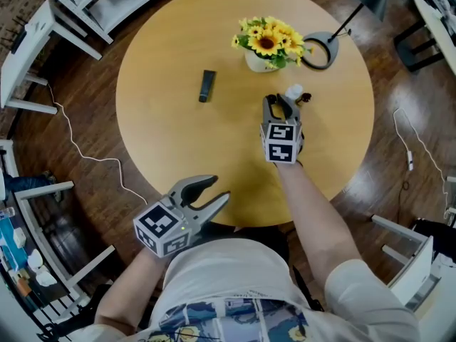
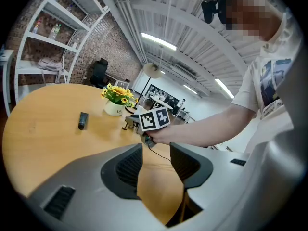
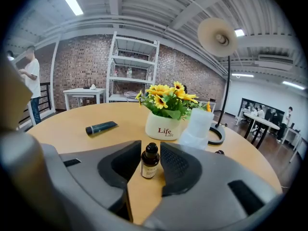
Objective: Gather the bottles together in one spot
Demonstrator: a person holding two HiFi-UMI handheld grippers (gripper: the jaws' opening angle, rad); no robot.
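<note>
In front of the flower pot (image 3: 163, 125), upright between the parted, non-gripping pads of the right tool (image 3: 151, 150): small brown bottle (image 3: 150, 161), white bottle (image 3: 197, 126) just beside. Well left of the pot: 1 dark tube (image 3: 101, 127), lying flat. Left tool (image 1: 219, 189) part-open, empty, farthest from the pot.

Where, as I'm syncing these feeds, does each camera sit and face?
Head view: on the person's head, looking steeply down on the round table; both forearms, left tongs and right tongs show.
Left gripper view: on the left tongs, looking across the table at the right tongs; its open, empty jaws and the person's torso show.
Right gripper view: on the right tongs, facing the flower pot; its jaws stand apart round a small dark bottle.
Shared: all three show the flower pot and dark tube.
</note>
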